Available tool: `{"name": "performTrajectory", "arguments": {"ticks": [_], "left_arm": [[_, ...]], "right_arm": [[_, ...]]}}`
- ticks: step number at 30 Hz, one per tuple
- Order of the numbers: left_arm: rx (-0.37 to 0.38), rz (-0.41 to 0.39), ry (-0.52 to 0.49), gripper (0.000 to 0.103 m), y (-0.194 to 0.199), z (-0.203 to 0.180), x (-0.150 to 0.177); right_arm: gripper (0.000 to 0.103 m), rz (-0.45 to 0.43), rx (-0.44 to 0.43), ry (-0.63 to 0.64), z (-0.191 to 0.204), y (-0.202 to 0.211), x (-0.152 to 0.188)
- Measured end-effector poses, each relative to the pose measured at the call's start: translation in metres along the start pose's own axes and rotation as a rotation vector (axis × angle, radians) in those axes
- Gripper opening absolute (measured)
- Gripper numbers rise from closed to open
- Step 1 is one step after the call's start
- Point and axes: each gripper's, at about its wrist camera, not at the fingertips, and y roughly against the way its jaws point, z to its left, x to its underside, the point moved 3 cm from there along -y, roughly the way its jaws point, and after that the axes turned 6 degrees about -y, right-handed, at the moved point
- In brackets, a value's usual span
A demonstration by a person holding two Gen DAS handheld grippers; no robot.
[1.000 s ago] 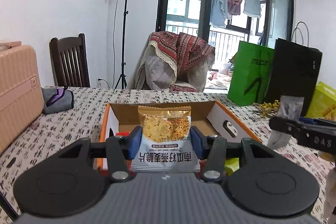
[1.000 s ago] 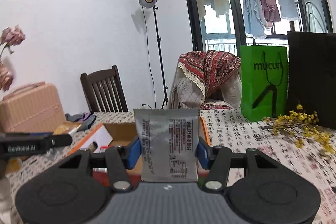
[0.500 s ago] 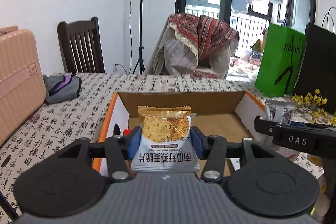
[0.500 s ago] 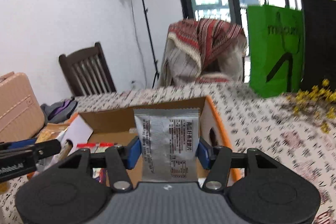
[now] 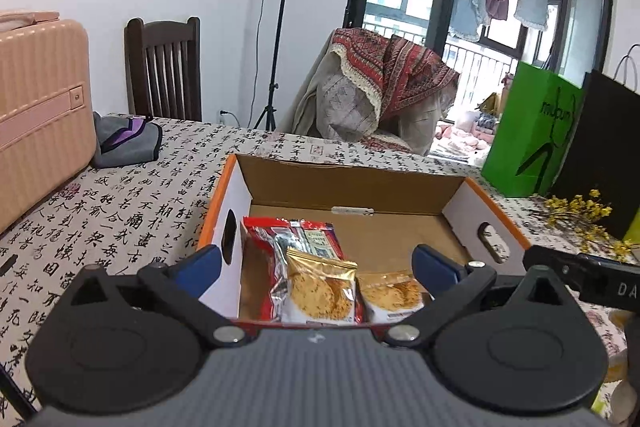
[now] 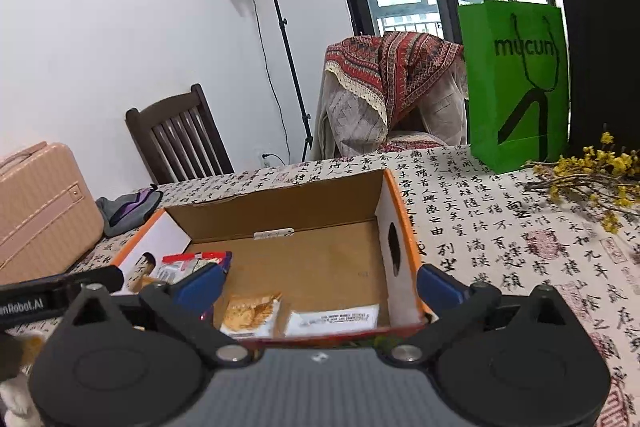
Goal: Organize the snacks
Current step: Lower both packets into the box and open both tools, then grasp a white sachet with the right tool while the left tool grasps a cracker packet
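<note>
The left wrist view looks down into the open cardboard box with orange rims and white side walls (image 5: 348, 187) on the tabletop covered in a calligraphy-print cloth (image 5: 120, 211), and it alone shows the packets along the box's near left side: a red foil snack packet (image 5: 276, 247) leaning by the left wall, a gold-topped packet of round crackers (image 5: 320, 287) just right of it and overlapping it, and a second gold cracker packet (image 5: 390, 293) further right. The right wrist view catches the same box (image 6: 288, 203) from further right; here the red packet (image 6: 196, 261) is half hidden behind a fingertip, one gold cracker packet (image 6: 250, 313) lies flat on the box floor, and only this view shows the white packet with printed text facing up (image 6: 334, 319) lying just right of it near the front wall. The left claw (image 5: 316, 263) has just been opening and stands spread wide, its blue pads either side of the packets below with nothing pressed between them. The right claw (image 6: 318, 281) has likewise just been opening and gapes wide, holding nothing, with the gold and white packets lying in the box beneath its gap. The far half of the box floor is bare cardboard in both views.
</note>
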Motion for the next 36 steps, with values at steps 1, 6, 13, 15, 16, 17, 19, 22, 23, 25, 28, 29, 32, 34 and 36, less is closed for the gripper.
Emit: {"name": "performTrajectory", "arguments": {"ticks": [1, 6, 13, 15, 16, 17, 19, 22, 23, 25, 28, 29, 32, 34, 36], "left_arm": [[0.007, -0.006, 0.0, 0.103, 0.005, 0.0, 0.0], [0.056, -0.034, -0.013, 0.103, 0.037, -0.001, 0.01], [0.088, -0.056, -0.066, 0.103, 0.072, -0.006, 0.038], [0.107, -0.046, -0.062, 0.103, 0.078, -0.004, 0.048], [0.114, -0.038, -0.063, 0.103, 0.081, -0.004, 0.054], [0.117, -0.032, -0.063, 0.103, 0.084, -0.003, 0.059], [0.125, -0.02, -0.071, 0.103, 0.088, -0.002, 0.07], [0.133, -0.003, -0.08, 0.103, 0.095, -0.002, 0.088], [0.136, 0.007, -0.079, 0.103, 0.097, -0.002, 0.094], [0.149, 0.026, -0.071, 0.103, 0.099, 0.001, 0.104], [0.16, 0.058, -0.058, 0.103, 0.101, 0.007, 0.117], [0.16, 0.064, -0.056, 0.103, 0.102, 0.009, 0.12], [0.164, 0.078, -0.052, 0.103, 0.104, 0.012, 0.125], [0.165, 0.077, -0.05, 0.103, 0.105, 0.013, 0.125], [0.167, 0.077, -0.049, 0.103, 0.105, 0.013, 0.126]], "right_arm": [[0.103, -0.003, -0.003, 0.002, -0.002, 0.006, 0.002], [0.103, 0.005, -0.039, -0.002, -0.011, 0.038, 0.014], [0.103, 0.017, -0.032, 0.049, -0.017, 0.081, 0.044], [0.103, 0.025, -0.032, 0.06, -0.019, 0.091, 0.055], [0.103, 0.029, -0.032, 0.066, -0.019, 0.096, 0.061], [0.103, 0.032, -0.035, 0.073, -0.019, 0.1, 0.066], [0.103, 0.041, -0.041, 0.095, -0.019, 0.108, 0.078], [0.103, 0.065, -0.032, 0.116, -0.019, 0.116, 0.097], [0.103, 0.076, -0.026, 0.121, -0.02, 0.118, 0.103], [0.103, 0.095, -0.013, 0.131, -0.02, 0.12, 0.114], [0.099, 0.129, -0.009, 0.13, -0.022, 0.121, 0.129], [0.097, 0.141, -0.009, 0.129, -0.023, 0.119, 0.133], [0.094, 0.171, 0.008, 0.133, -0.024, 0.112, 0.14], [0.09, 0.181, 0.016, 0.13, -0.025, 0.106, 0.141], [0.088, 0.193, 0.022, 0.131, -0.025, 0.099, 0.141]]}}
